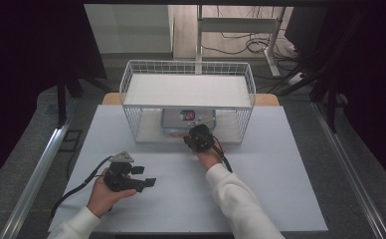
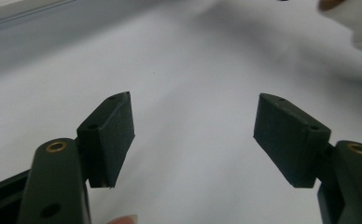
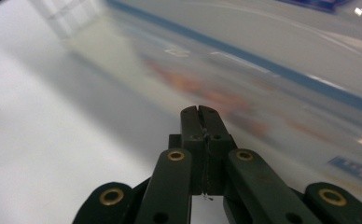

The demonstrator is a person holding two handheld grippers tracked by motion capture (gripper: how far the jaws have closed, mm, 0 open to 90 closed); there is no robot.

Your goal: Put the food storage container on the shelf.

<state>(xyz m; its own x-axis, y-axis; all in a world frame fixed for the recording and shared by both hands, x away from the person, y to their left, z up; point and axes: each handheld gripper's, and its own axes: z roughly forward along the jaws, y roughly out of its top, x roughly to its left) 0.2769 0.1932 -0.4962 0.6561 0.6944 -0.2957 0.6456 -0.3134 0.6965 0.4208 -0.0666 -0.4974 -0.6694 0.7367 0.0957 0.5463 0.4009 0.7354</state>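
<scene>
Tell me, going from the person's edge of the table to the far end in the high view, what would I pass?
Left gripper, jaws apart → right gripper at the rack's mouth → grey packet under the shelf → white wire rack → white desk frame beyond.

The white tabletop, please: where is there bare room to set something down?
The white tabletop is bare to the right of the right gripper out to the edge, along the left edge beside the white wire basket shelf, and in front between the forearms. It is crowded at the shelf's mouth, where the clear plastic bag lies, and around the left gripper.
</scene>
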